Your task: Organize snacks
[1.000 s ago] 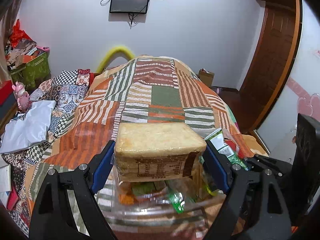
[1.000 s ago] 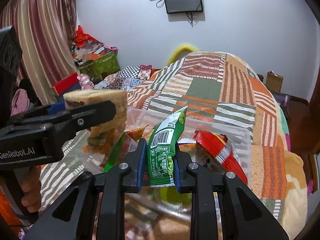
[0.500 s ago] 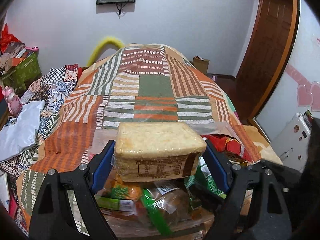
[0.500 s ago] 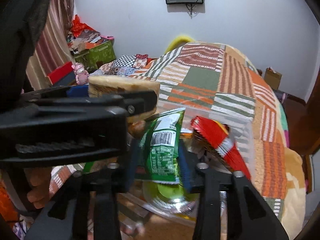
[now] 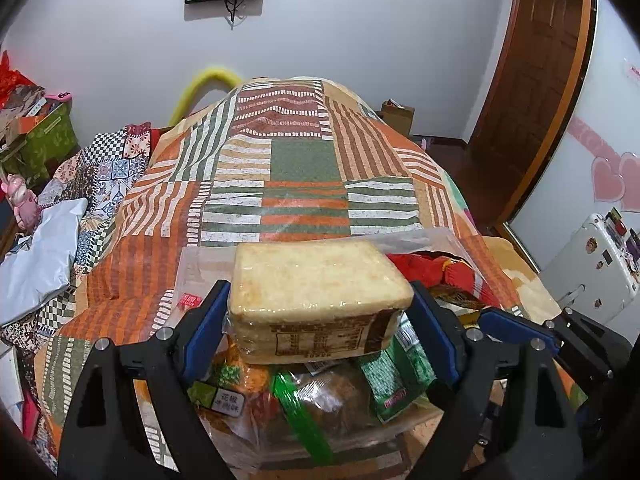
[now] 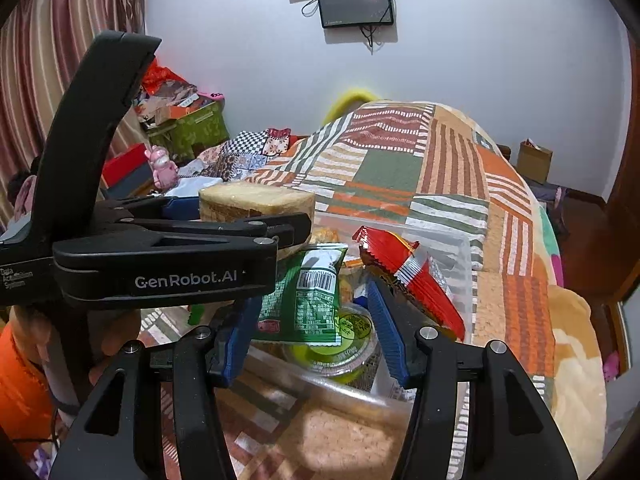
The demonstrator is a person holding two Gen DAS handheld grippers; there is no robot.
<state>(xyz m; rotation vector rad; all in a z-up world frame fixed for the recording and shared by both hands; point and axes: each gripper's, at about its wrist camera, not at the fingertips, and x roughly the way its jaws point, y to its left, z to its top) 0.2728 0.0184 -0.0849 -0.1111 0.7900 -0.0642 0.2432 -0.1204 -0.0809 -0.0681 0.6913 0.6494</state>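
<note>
A wrapped block of sliced bread is clamped between the blue pads of my left gripper, just above a clear plastic bin full of snack bags. The right wrist view shows the same bread at the left, above the bin. My right gripper stands open over the bin's near side. A green snack packet lies loose between its pads, which do not press on it. A red packet leans on the bin's right wall. A green-lidded cup sits under the green packet.
The bin rests on a patchwork bedspread. White cloth and a green box lie to the left. A wooden door and a white suitcase stand to the right. A hand with an orange sleeve holds the left gripper.
My right gripper opened and let go of the green packet, which now rests in the bin. The left gripper carried the bread forward and lower over the bin.
</note>
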